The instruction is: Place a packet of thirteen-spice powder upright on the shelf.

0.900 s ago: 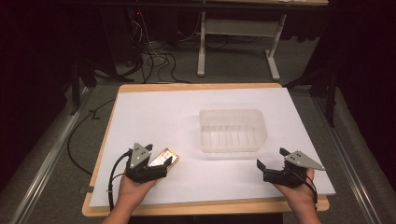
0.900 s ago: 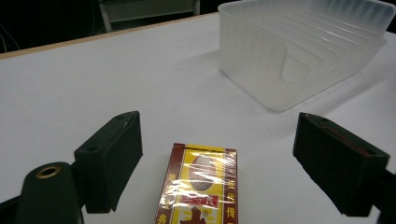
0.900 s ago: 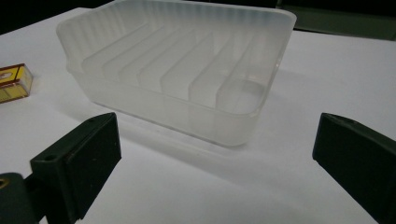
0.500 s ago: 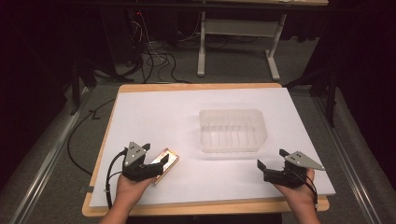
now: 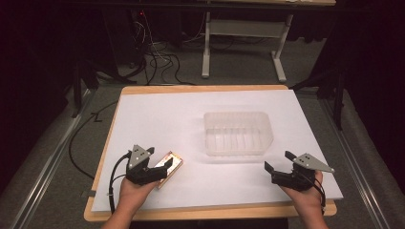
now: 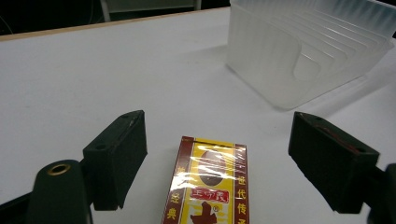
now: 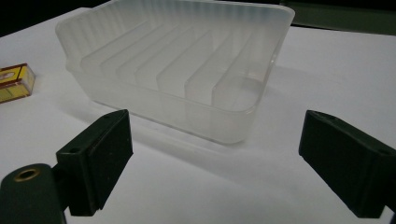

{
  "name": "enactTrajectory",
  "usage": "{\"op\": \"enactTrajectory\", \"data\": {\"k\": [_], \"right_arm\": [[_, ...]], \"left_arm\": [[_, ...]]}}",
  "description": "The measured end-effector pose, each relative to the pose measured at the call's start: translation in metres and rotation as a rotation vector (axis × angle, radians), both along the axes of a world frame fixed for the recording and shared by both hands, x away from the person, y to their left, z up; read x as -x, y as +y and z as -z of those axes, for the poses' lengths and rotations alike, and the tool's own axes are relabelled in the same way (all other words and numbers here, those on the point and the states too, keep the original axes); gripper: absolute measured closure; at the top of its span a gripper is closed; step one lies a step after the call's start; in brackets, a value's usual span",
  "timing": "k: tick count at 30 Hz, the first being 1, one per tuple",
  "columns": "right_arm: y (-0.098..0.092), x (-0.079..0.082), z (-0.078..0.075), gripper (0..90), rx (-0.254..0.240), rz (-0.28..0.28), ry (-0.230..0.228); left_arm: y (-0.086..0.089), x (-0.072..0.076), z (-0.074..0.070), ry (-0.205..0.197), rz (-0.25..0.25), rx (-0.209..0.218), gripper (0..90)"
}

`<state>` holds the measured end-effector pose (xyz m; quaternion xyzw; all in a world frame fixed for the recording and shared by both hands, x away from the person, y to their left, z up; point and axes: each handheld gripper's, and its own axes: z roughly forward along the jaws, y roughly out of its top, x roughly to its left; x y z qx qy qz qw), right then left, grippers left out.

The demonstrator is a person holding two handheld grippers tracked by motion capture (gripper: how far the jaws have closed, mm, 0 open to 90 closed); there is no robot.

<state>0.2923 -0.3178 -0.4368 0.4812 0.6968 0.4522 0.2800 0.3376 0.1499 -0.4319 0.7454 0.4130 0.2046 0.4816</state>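
A small yellow and dark-red card box (image 5: 174,161) lies flat on the white table sheet (image 5: 162,119) near the front left. My left gripper (image 5: 160,163) is open, its jaws standing wide on either side of the box's near end without touching it. In the left gripper view the box (image 6: 210,189) lies low between the two black jaws of that gripper (image 6: 219,127). A clear ribbed plastic tray (image 5: 237,133) sits right of centre with nothing in it. My right gripper (image 5: 278,162) rests open at the front right, pointing at the tray (image 7: 187,70), with nothing between the jaws (image 7: 217,122).
The box's end (image 7: 14,81) shows left of the tray in the right gripper view. The wooden table edge (image 5: 210,211) runs just under both hands. Cables (image 5: 153,57) and a desk frame (image 5: 241,33) lie on the floor beyond the table.
My left gripper has shifted slightly toward the table's near edge, staying open over the box. The right gripper and the tray have not moved.
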Motion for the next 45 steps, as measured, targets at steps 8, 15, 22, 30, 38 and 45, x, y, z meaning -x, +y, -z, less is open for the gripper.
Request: {"op": "enactTrajectory", "data": {"k": [8,15,22,30,38,45], "right_arm": [[0.002,0.001,0.001,13.4,0.044,0.012,-0.006],[0.003,0.001,0.001,10.0,0.043,0.003,0.000],[0.004,-0.005,0.005,1.8,0.036,-0.001,0.033],[0.003,-0.002,0.001,1.3,0.029,-0.004,0.019],[0.001,-0.004,0.003,2.0,0.016,-0.008,0.044],[-0.004,-0.005,0.002,3.0,0.004,0.002,0.047]], "left_arm": [[0.000,0.000,0.001,-0.006,-0.018,-0.013,18.8],[-0.004,-0.001,0.004,0.005,-0.028,-0.038,14.3],[-0.006,-0.003,0.005,0.027,-0.031,-0.056,8.8],[-0.011,-0.006,0.004,0.039,-0.022,-0.101,7.5],[-0.014,-0.006,-0.005,0.032,-0.012,-0.161,13.6],[-0.016,-0.009,-0.009,0.080,0.000,-0.205,5.4]]}}
